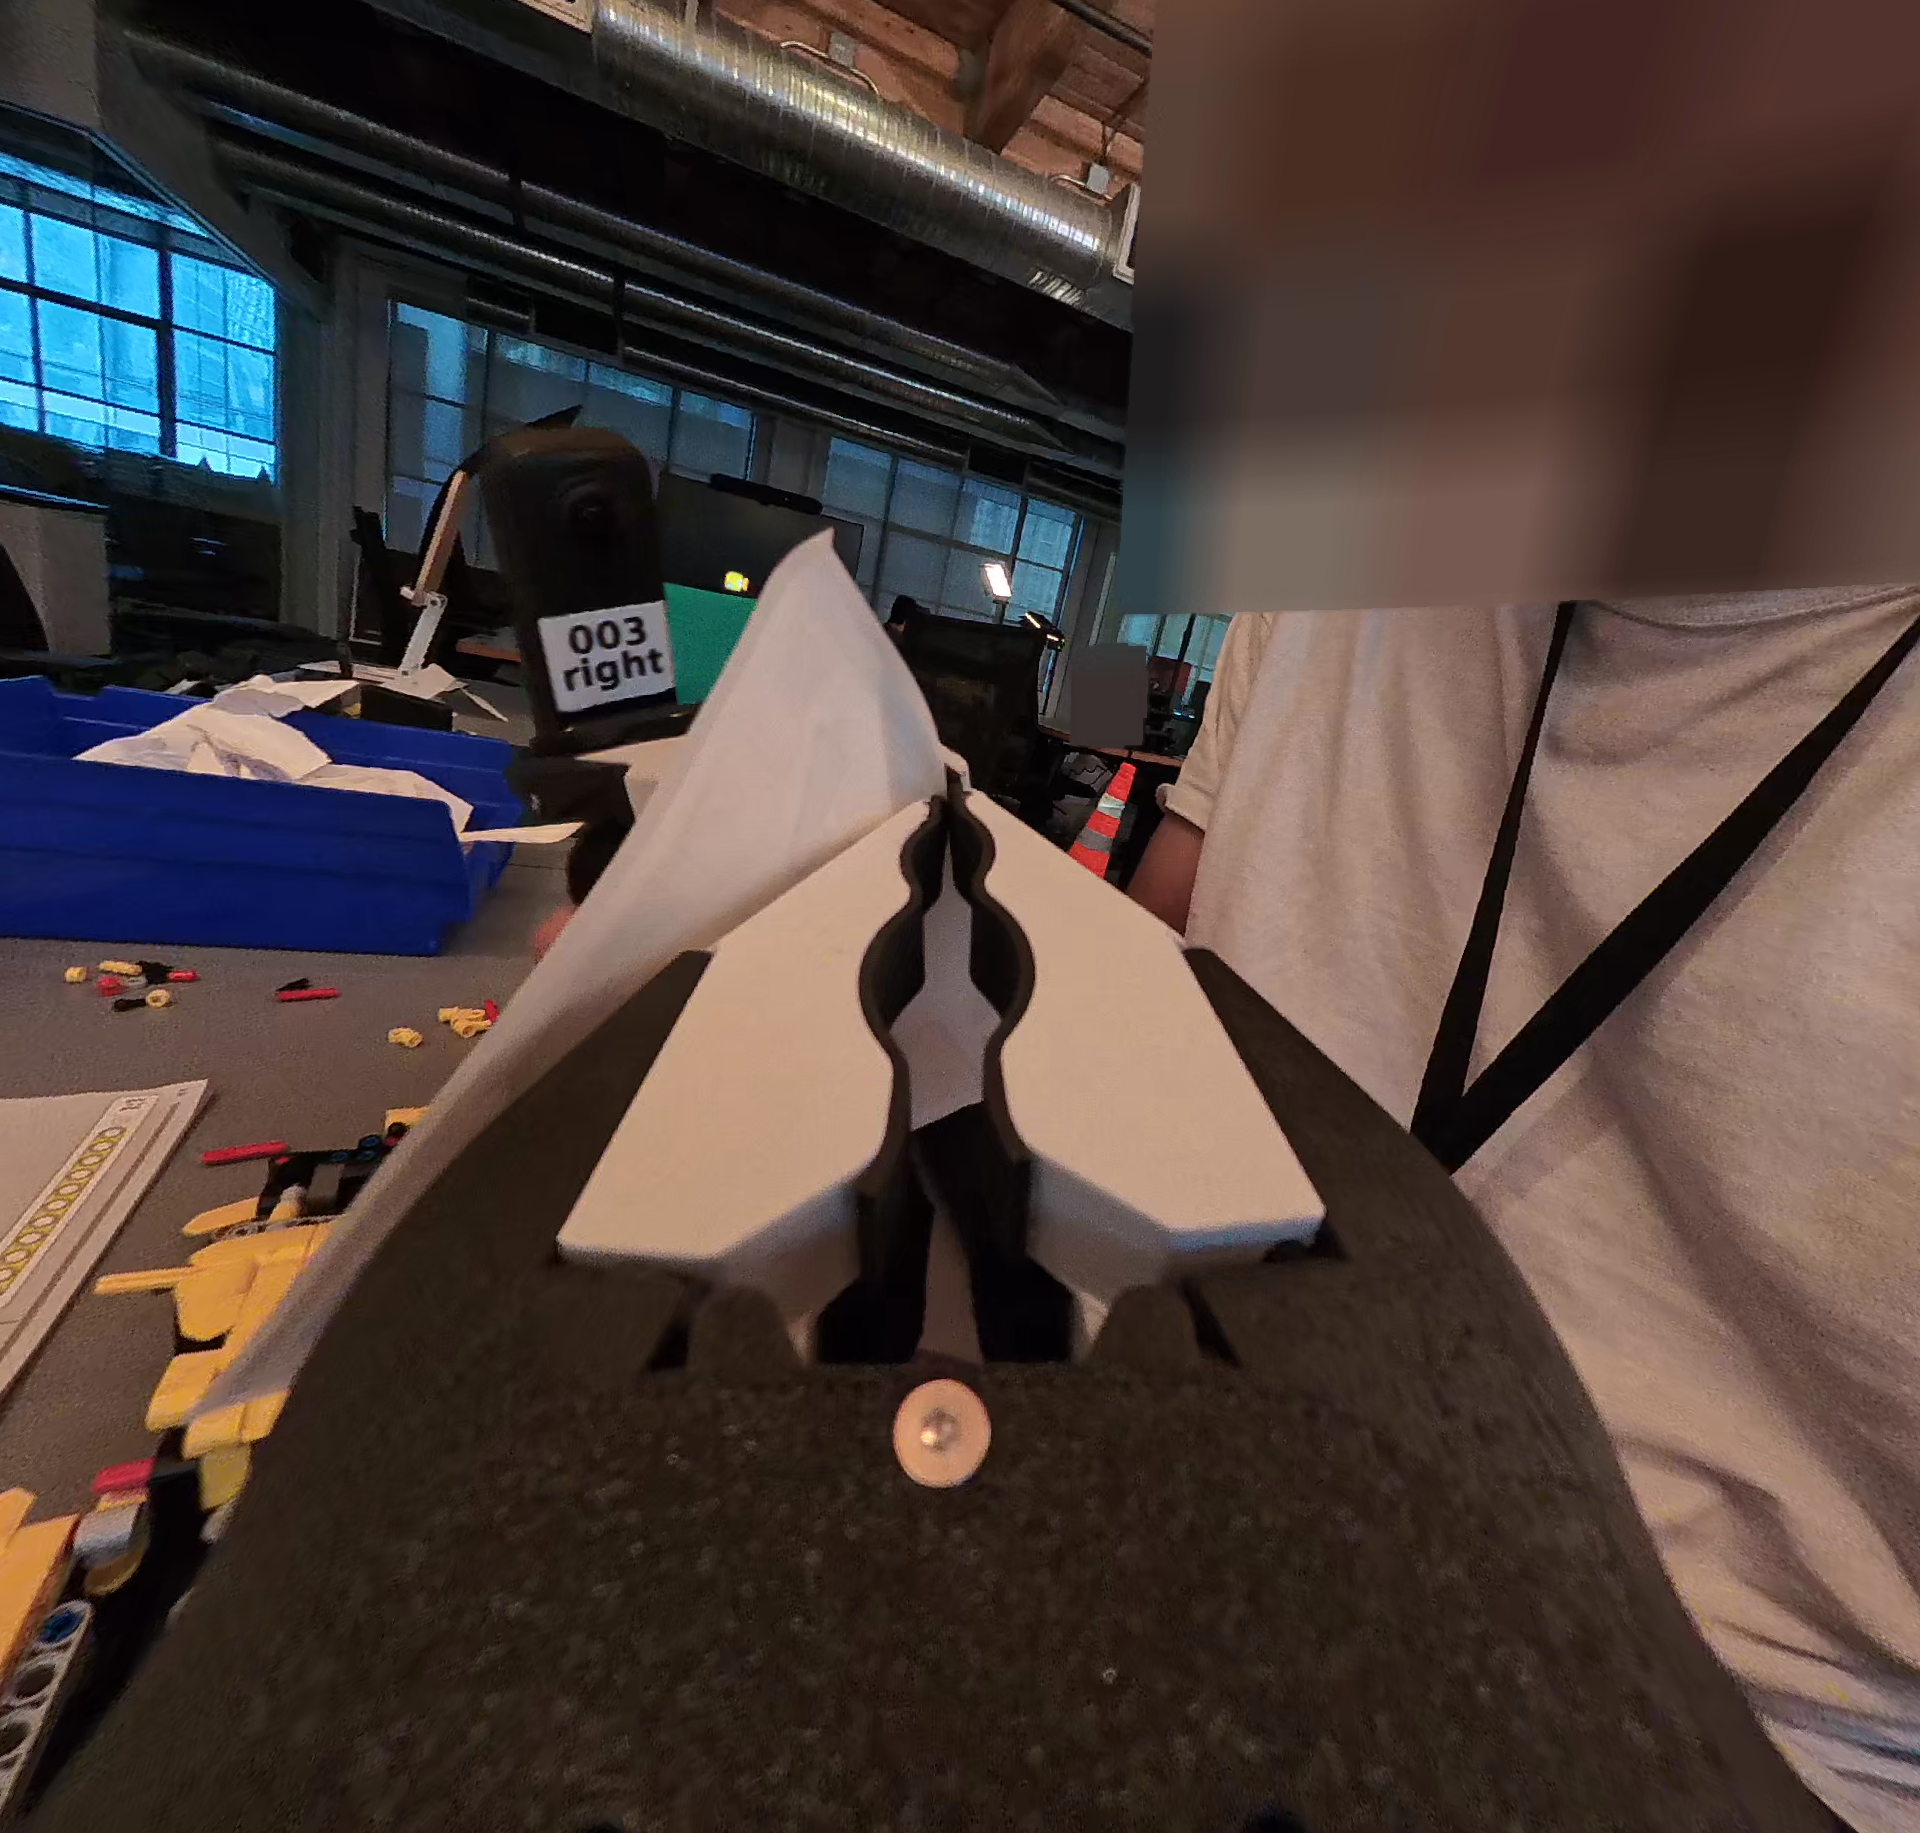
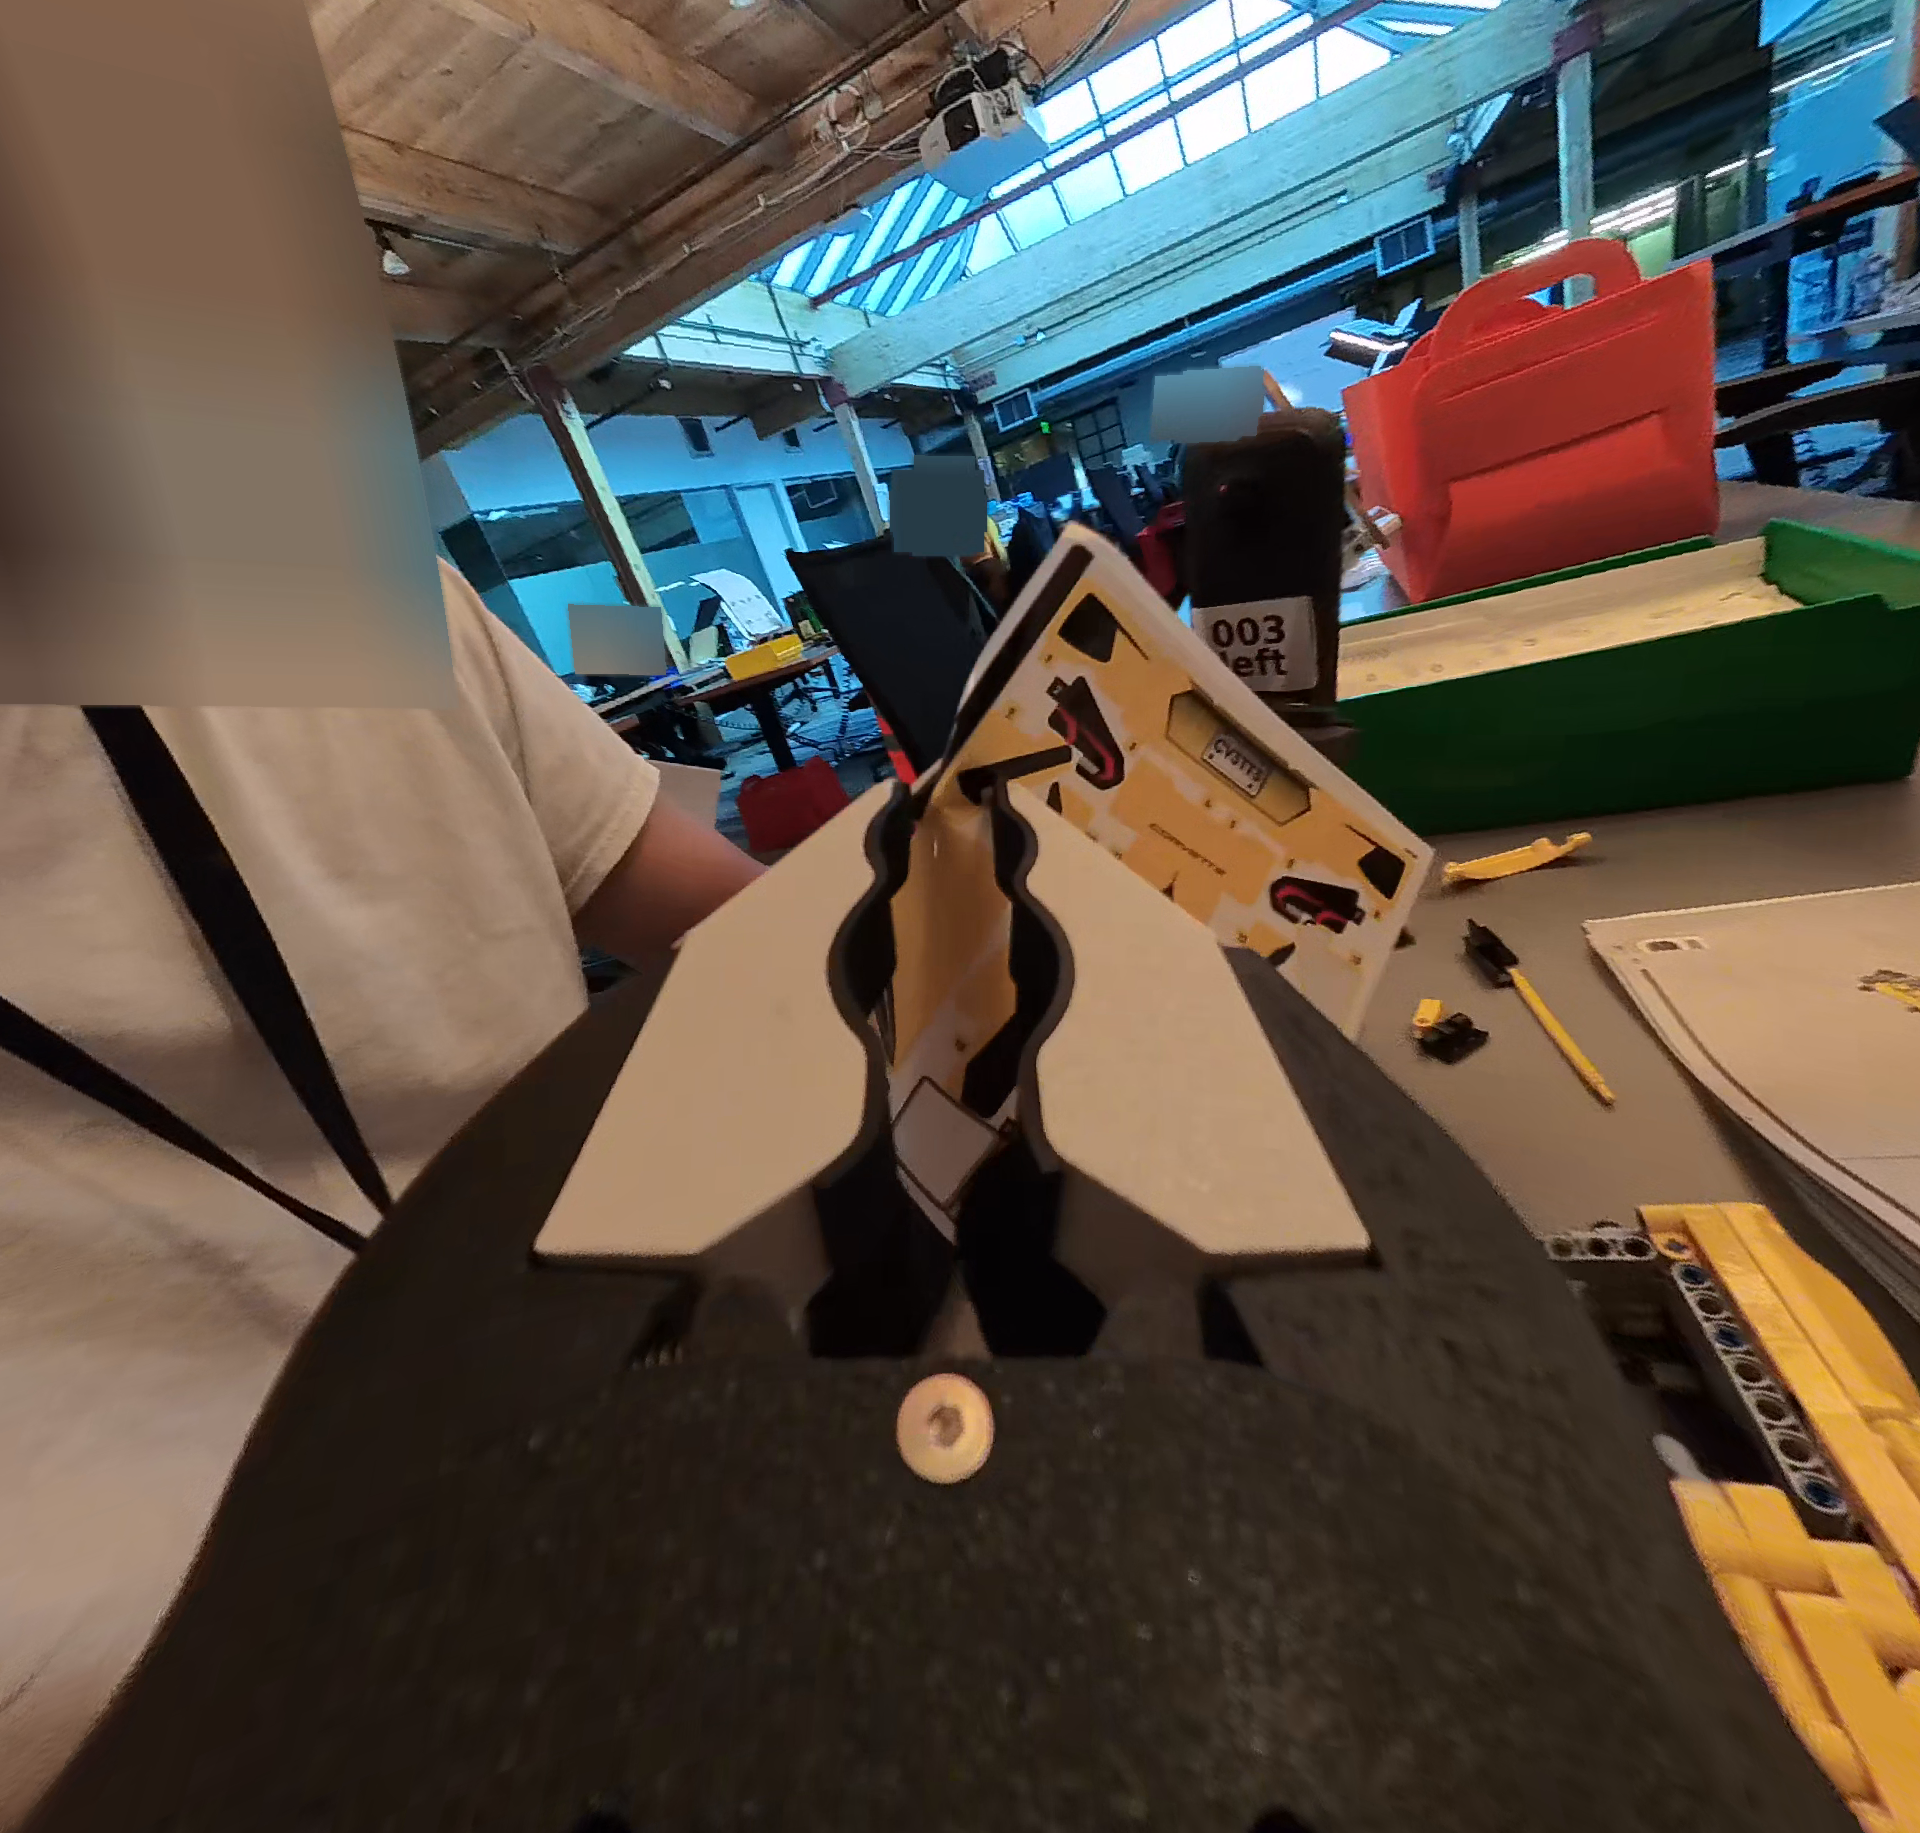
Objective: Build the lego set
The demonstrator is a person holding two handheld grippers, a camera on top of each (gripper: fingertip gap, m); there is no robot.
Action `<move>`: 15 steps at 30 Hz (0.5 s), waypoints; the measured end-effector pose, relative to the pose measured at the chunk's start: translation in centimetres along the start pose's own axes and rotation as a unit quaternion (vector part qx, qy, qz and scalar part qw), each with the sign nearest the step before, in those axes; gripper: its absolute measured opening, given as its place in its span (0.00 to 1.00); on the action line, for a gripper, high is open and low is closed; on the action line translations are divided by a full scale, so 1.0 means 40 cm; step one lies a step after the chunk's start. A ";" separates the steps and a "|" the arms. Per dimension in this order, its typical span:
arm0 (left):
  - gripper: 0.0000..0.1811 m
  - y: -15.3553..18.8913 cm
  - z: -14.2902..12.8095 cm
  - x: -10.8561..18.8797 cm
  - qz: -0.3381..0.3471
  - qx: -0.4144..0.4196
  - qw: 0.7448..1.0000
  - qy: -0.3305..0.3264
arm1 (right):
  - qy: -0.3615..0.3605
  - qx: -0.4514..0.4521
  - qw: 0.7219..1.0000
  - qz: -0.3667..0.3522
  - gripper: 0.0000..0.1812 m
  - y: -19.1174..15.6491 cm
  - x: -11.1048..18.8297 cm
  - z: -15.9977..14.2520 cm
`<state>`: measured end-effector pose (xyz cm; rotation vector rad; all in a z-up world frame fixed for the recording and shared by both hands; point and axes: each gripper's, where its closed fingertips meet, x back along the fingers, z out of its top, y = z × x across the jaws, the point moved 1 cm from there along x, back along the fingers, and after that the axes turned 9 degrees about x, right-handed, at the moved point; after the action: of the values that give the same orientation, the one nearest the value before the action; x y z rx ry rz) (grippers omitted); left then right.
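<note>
Above the table (image 2: 1558,910), both grippers, left (image 1: 948,817) and right (image 2: 951,807), pinch the sticker sheet (image 2: 1195,807) between closed jaws, raised clear, probably for peeling

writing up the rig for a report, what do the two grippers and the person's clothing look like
Both match: the left gripper and right gripper each have a wide, grainy black body with a silver screw at its centre, and two white wedge-shaped fingers lined with wavy black pads. Each carries a black camera with a white label. The person wears a white short-sleeved T-shirt crossed by black straps.
</note>
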<state>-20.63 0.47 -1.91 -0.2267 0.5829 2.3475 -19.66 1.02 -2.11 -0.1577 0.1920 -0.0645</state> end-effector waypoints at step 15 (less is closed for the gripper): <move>0.00 0.013 -0.011 -0.009 -0.014 -0.002 1.000 -0.011 | 0.011 0.001 1.000 0.026 0.00 -0.019 0.008 0.009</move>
<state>-20.71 -0.31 -2.01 -0.2086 0.5597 2.3216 -19.31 0.31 -1.69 -0.1491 0.2175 -0.0157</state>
